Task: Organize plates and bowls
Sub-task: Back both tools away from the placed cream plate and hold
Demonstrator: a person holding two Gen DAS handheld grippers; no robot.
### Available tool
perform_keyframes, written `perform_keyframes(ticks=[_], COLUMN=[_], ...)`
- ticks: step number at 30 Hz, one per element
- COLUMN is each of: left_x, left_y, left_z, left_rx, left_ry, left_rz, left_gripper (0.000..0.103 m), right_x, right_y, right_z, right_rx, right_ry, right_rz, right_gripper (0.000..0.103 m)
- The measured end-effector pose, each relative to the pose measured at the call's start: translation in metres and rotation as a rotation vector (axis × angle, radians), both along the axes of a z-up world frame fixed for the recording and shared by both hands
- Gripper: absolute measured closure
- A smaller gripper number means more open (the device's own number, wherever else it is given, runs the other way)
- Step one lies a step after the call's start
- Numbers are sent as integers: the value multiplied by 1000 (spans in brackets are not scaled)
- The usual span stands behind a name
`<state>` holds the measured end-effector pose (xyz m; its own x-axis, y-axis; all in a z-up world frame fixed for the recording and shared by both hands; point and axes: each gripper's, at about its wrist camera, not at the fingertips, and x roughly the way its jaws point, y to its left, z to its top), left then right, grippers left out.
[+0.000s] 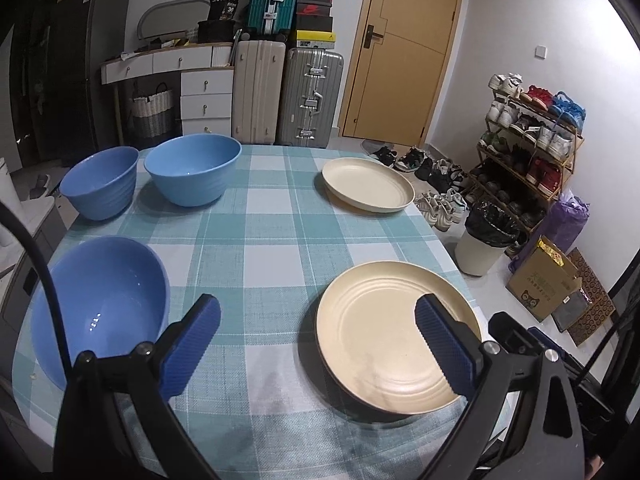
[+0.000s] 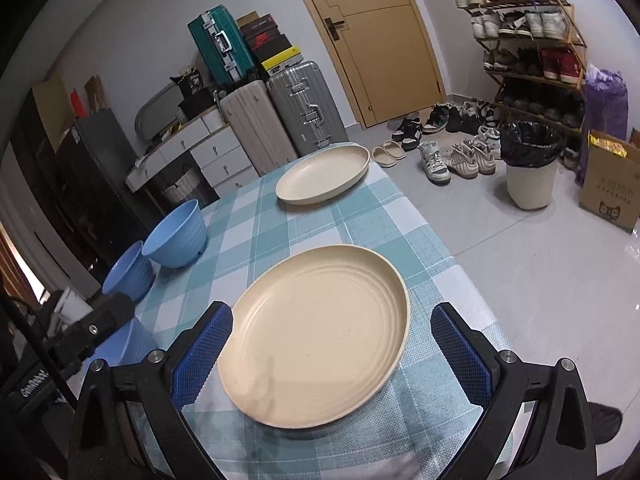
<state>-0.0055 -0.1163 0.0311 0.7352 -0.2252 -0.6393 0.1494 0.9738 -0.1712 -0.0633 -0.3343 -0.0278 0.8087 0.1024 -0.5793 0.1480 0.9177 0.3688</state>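
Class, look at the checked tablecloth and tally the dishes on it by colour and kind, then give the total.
Blue bowls: 3, namely the near bowl, the far left bowl and the far middle bowl.
Cream plates: 2, namely the near plate and the far plate.
Total: 5 dishes on the tablecloth.

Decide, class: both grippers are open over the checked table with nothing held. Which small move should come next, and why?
Probably lower the right hand-held gripper toward the near cream plate and close on its rim. It is open and empty, the plate lies between its fingers, and a matching far plate waits to be stacked.
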Motion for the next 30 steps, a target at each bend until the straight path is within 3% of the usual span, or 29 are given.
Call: perform_keyframes(ticks=[15,30], left_x=[-1,5], left_y=[-4,0], left_z=[-1,-4], left_rx=[9,-11], left_ry=[2,36], left_rz=[-12,0], left_gripper=[4,4], right_x=[1,4], right_y=[7,3], right_z=[1,-1], right_rx=[-66,-44], right_ry=[25,39], right_rz=[-38,-44], right_gripper=[2,2])
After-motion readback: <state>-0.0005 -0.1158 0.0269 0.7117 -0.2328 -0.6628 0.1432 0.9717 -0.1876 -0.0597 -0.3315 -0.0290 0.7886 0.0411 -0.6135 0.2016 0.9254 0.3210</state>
